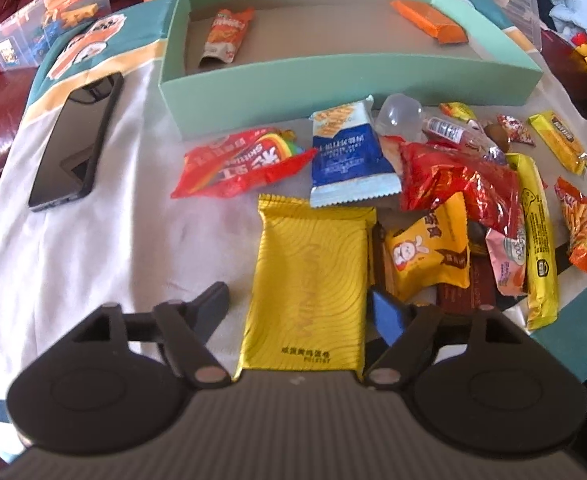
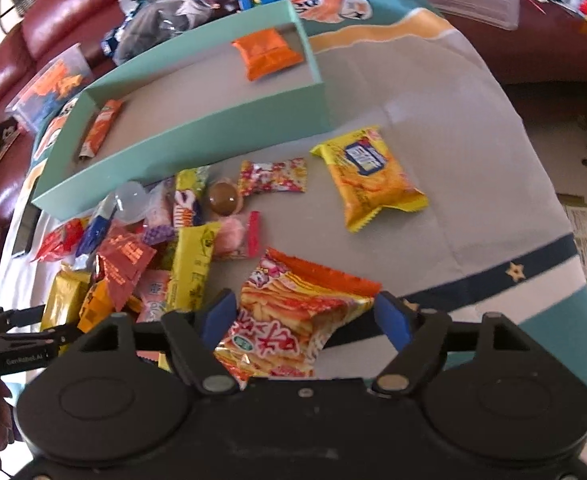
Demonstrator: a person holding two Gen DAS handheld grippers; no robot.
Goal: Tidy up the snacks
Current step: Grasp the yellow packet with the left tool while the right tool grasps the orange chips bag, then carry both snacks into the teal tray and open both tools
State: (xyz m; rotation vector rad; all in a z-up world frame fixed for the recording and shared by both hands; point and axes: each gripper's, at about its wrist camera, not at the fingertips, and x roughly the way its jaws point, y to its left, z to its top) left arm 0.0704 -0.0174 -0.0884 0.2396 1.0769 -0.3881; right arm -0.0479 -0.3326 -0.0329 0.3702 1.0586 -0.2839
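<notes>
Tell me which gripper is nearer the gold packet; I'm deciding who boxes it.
Left. The left gripper straddles the gold packet, jaws open on either side. The right gripper sits over an orange noodle packet, across the snack pile from it.

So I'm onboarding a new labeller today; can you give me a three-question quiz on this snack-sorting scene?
1. True or false: the green box already holds two snacks.
2. Which packet lies between the fingers of the left hand-held gripper? A) gold packet B) blue packet C) red packet
3. What flat dark thing lies left of the box in the left wrist view?

Key: 1 true, the striped orange packet and the plain orange packet. 2 A; the pads do not press it. 3 the phone.
</notes>
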